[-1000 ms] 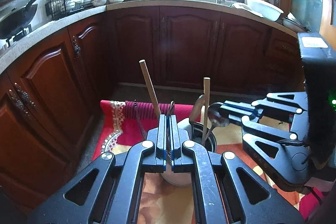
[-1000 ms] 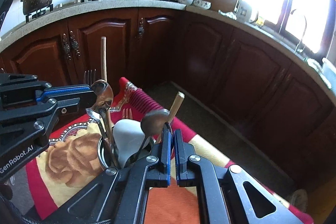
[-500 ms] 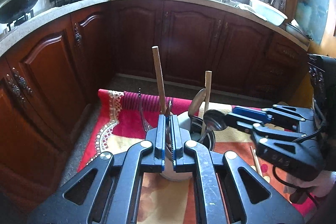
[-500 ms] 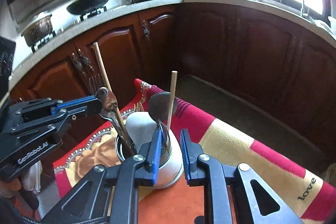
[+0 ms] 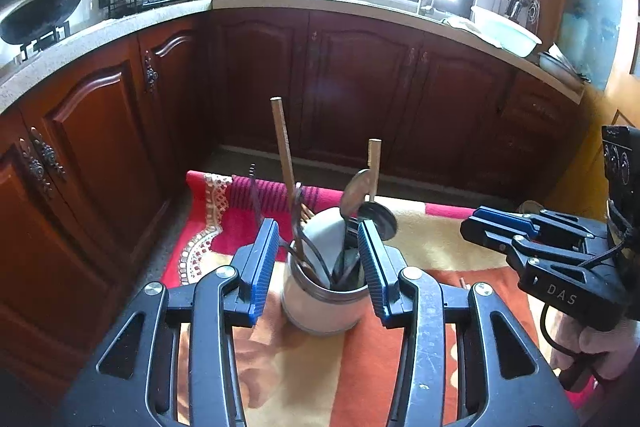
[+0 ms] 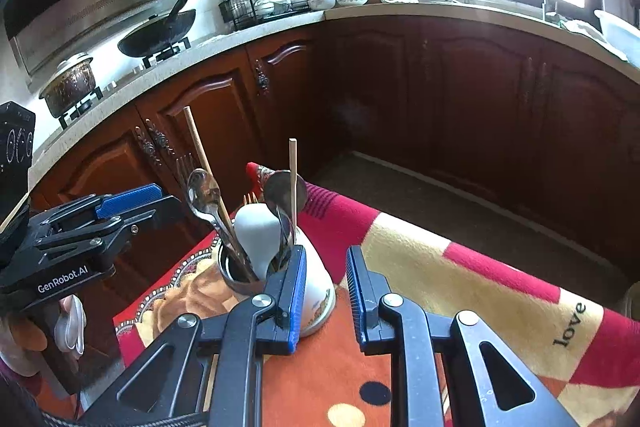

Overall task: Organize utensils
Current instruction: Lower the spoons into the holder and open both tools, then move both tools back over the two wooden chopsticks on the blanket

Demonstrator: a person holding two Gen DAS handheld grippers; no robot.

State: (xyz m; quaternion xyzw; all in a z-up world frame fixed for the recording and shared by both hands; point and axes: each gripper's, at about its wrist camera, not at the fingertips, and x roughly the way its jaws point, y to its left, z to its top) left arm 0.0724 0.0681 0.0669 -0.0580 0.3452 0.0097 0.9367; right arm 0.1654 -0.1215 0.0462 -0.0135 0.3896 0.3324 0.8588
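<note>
Now | left gripper [image 5: 318,263] jaws opening, empty, astride utensil cup [image 5: 324,301] at 12 o'clock | right gripper [image 6: 324,285] parted, empty, cup at its 10 o'clock | risk: either gripper's pad could snag a spoon [image 6: 204,193] handle, tipping the top-heavy cup on the soft cloth [image 6: 460,267]

Utensils [image 5: 285,163] in holder [image 5: 320,307] on blanket [image 5: 424,239], before cabinets [image 5: 360,83]
</note>
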